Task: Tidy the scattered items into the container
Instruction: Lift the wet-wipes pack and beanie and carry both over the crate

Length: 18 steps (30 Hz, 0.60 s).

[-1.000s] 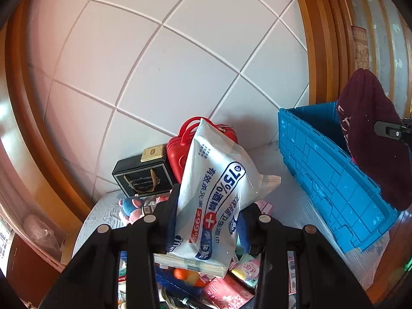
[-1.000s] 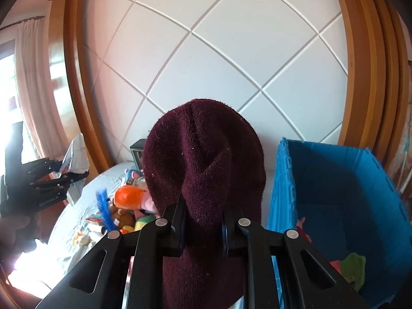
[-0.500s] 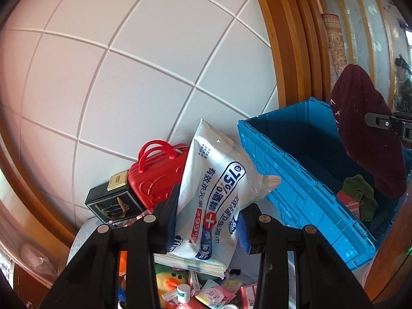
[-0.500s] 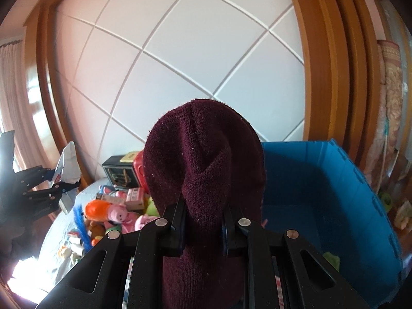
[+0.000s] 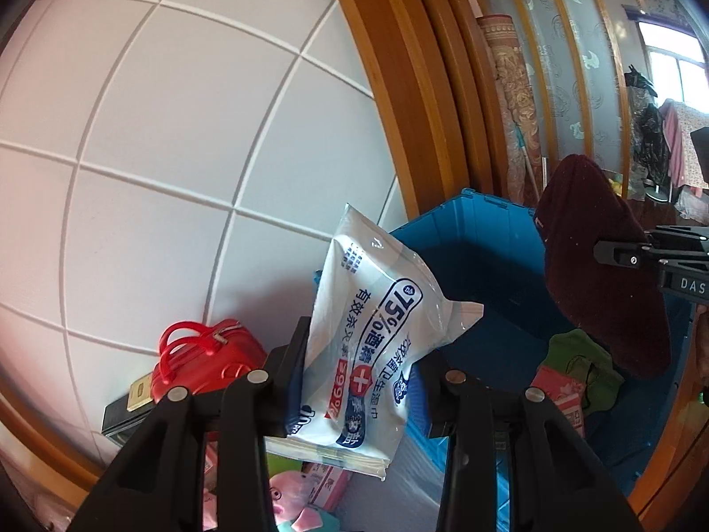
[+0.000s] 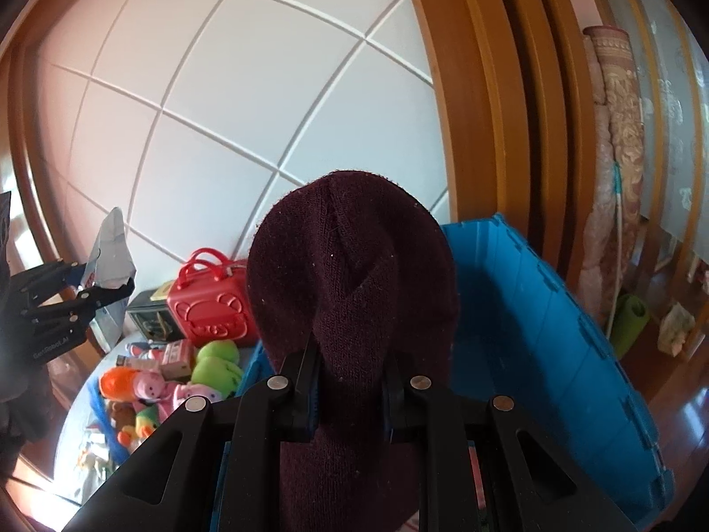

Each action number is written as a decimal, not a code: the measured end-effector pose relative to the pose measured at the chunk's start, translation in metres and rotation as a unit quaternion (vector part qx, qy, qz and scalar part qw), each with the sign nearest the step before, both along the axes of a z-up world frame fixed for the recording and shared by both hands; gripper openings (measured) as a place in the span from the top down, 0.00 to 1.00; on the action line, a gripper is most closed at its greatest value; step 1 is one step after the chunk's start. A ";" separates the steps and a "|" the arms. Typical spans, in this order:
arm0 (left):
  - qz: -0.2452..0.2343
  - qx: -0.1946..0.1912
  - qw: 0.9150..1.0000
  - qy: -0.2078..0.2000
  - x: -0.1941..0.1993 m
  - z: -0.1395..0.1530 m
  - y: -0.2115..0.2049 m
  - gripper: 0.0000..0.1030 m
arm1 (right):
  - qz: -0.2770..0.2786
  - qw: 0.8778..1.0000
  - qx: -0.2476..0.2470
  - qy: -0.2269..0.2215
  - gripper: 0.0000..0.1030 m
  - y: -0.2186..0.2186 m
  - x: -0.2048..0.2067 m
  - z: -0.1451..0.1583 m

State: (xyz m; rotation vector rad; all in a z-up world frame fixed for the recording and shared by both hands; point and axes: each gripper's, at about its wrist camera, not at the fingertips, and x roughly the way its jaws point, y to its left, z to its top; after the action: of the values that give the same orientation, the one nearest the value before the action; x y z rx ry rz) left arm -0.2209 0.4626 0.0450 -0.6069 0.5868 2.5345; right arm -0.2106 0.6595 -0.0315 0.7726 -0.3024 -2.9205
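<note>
Maroon knitted beanie (image 6: 350, 292) clamped in the right gripper (image 6: 350, 381) above the blue plastic crate (image 6: 554, 323); left gripper (image 5: 361, 368) grasps a white wet-wipes packet (image 5: 376, 323).

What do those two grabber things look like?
Both grippers, left gripper and right gripper, are matte black plastic with angular linked bars joined by round silver rivets. Blue pads line the fingers. White lettering marks their bodies. No cables or sleeves show.

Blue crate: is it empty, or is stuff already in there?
Not empty. The blue crate already holds a green cloth item and a pink packet on its floor; much of the bottom remains bare.
</note>
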 end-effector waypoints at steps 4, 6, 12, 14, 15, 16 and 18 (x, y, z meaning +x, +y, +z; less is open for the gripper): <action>-0.033 0.000 0.999 -0.009 -0.012 -0.003 0.039 0.64 | -0.017 1.000 -0.004 -0.009 0.81 0.026 -0.005 -0.010; -0.047 0.007 0.999 -0.020 -0.018 -0.005 0.057 0.64 | -0.026 1.000 -0.005 -0.013 0.81 0.036 -0.007 -0.013; -0.079 0.009 0.996 -0.042 -0.032 -0.012 0.100 0.64 | -0.053 0.998 -0.005 -0.021 0.81 0.064 -0.014 -0.024; -0.087 0.012 0.995 -0.050 -0.037 -0.013 0.109 0.64 | -0.060 0.998 -0.007 -0.025 0.81 0.072 -0.015 -0.028; -0.090 0.013 0.995 -0.052 -0.039 -0.014 0.114 0.64 | -0.064 0.998 -0.007 -0.027 0.81 0.076 -0.016 -0.030; -0.093 0.013 0.994 -0.053 -0.040 -0.014 0.118 0.64 | -0.066 0.997 -0.007 -0.029 0.81 0.078 -0.017 -0.032; -0.097 0.011 0.994 -0.054 -0.043 -0.015 0.127 0.64 | -0.070 0.997 -0.009 -0.035 0.81 0.083 -0.020 -0.037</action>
State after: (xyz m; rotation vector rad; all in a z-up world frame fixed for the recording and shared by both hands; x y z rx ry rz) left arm -0.2637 0.5894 0.0296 -0.6413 0.5511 2.3087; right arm -0.2301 0.7422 -0.0680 0.8863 -0.4051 -3.0209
